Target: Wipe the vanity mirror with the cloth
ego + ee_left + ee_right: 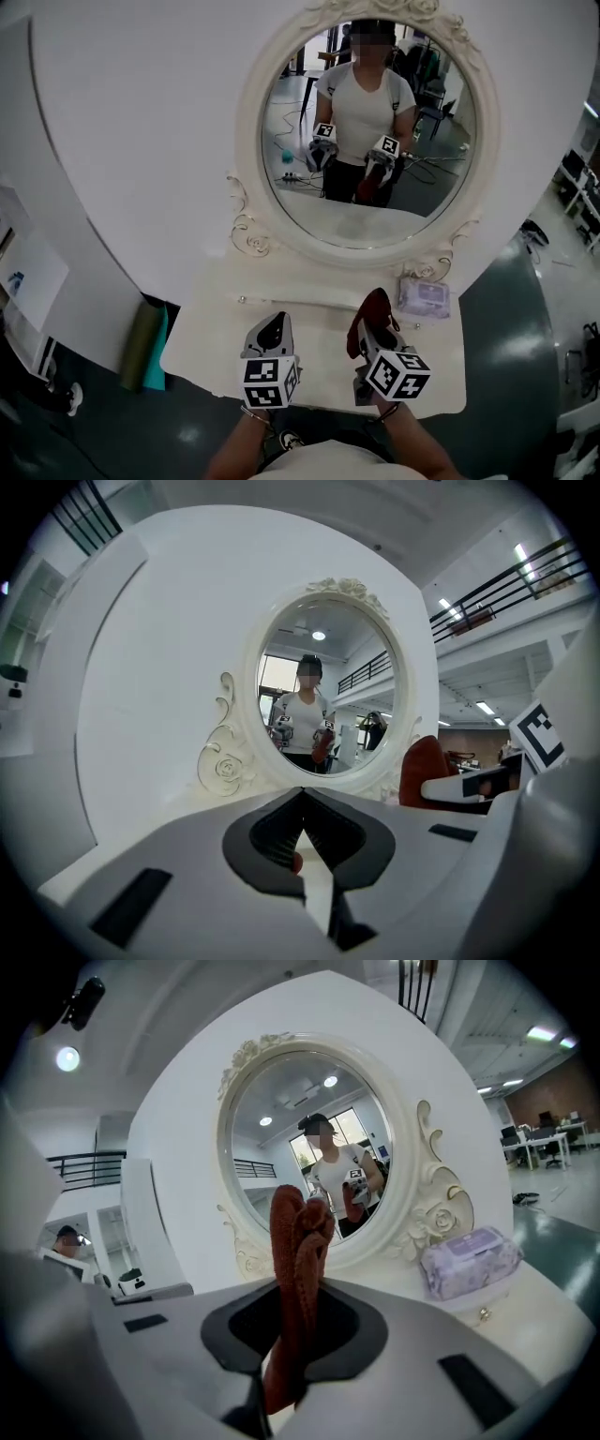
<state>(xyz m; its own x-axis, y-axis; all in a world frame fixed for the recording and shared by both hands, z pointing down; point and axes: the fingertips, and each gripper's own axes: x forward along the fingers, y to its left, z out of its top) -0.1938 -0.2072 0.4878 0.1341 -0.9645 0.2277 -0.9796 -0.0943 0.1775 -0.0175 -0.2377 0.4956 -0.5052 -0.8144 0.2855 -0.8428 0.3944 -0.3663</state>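
Note:
An oval vanity mirror point(367, 202) in an ornate white frame stands at the back of a white vanity table point(211, 339). My right gripper point(376, 330) hovers over the table in front of the mirror, shut on a dark red cloth point(372, 312) that sticks up between its jaws. In the right gripper view the cloth point(298, 1260) rises in front of the mirror point(277, 1133), a short way from the glass. My left gripper point(276, 325) is beside it on the left, shut and holding nothing point(302, 794), and it faces the mirror point(323, 700). The cloth point(424, 766) shows at that view's right.
A lilac pack of wipes point(424, 296) lies on the table at the mirror's lower right point(469, 1260). A green roll point(142, 345) leans beside the table's left edge. A person holding both grippers is reflected in the glass. A white curved panel backs the mirror.

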